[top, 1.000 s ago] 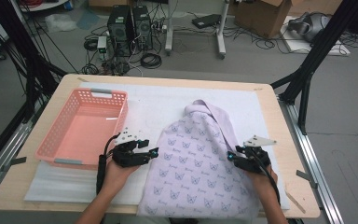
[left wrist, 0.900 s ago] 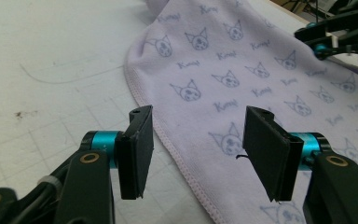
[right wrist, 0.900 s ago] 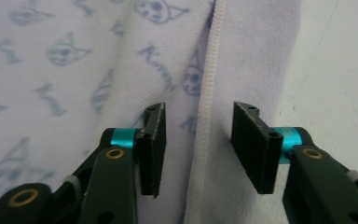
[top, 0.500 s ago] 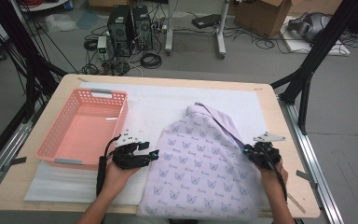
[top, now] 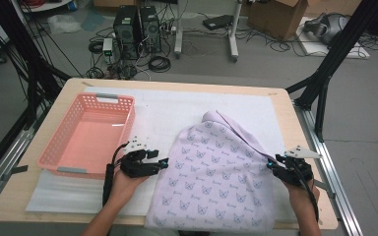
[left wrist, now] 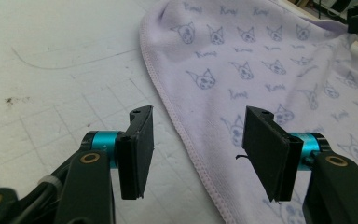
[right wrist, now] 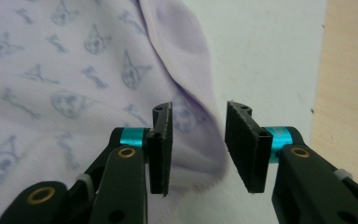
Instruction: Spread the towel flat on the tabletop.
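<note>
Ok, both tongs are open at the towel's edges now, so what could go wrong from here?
1. The left tongs straddle the lilac towel hem; closing might pinch the white mat beneath too.
2. The right tongs sit at a raised fold, so they may catch one layer only.
3. The towel's near edge overhangs the table; an uneven pull could drag it off.

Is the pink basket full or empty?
Empty. The high view shows the basket's bare bottom, with nothing lying inside it.
</note>
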A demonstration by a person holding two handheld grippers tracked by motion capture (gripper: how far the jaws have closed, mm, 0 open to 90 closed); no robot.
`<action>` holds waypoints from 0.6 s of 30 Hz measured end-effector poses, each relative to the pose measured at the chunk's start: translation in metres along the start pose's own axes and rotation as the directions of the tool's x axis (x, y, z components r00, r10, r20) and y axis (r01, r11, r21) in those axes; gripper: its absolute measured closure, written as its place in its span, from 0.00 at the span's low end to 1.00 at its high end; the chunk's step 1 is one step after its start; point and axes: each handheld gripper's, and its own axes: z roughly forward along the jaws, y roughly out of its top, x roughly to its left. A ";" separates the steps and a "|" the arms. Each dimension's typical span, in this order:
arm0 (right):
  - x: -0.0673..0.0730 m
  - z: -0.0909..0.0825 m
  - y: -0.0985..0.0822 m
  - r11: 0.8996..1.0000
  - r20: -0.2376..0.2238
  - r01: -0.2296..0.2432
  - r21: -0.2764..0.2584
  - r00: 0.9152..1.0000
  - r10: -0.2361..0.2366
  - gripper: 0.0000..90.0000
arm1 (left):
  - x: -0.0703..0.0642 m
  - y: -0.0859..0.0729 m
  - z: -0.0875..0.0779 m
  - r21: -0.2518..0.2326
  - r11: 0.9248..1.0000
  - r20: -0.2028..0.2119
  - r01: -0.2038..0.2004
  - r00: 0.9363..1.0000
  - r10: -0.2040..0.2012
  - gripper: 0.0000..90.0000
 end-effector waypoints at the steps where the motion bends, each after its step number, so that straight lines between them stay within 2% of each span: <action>1: 0.002 0.000 0.002 1.000 -0.012 0.002 -0.010 1.000 -0.002 0.67 | 0.001 0.002 0.002 0.006 1.000 -0.002 0.001 1.000 -0.001 0.48; 3: 0.005 0.001 0.004 1.000 -0.035 0.008 -0.025 0.999 -0.009 0.66 | 0.002 0.005 0.008 -0.010 1.000 -0.008 0.010 1.000 -0.011 0.48; 5: 0.008 0.001 0.005 0.999 -0.064 0.014 -0.039 0.998 -0.016 0.64 | 0.003 0.011 0.015 0.020 1.000 -0.016 0.016 1.000 -0.016 0.48; 8: 0.010 0.004 0.005 0.999 -0.101 0.009 -0.041 0.995 -0.013 0.61 | 0.004 0.020 0.027 0.029 0.999 -0.004 0.020 1.000 -0.020 0.46; 14: 0.013 0.004 0.006 0.999 -0.118 0.002 -0.054 0.993 -0.008 0.59 | 0.010 0.041 0.050 0.048 0.999 -0.059 0.004 0.998 -0.001 0.46; 16: 0.013 0.004 0.006 0.998 -0.120 0.001 -0.056 0.993 -0.007 0.58 | 0.010 0.044 0.056 0.043 0.999 -0.106 -0.006 0.994 0.010 0.46; 18: 0.012 0.004 0.005 0.998 -0.123 -0.004 -0.055 0.992 -0.003 0.58 | 0.011 0.047 0.064 0.065 0.998 -0.114 0.012 0.993 -0.004 0.47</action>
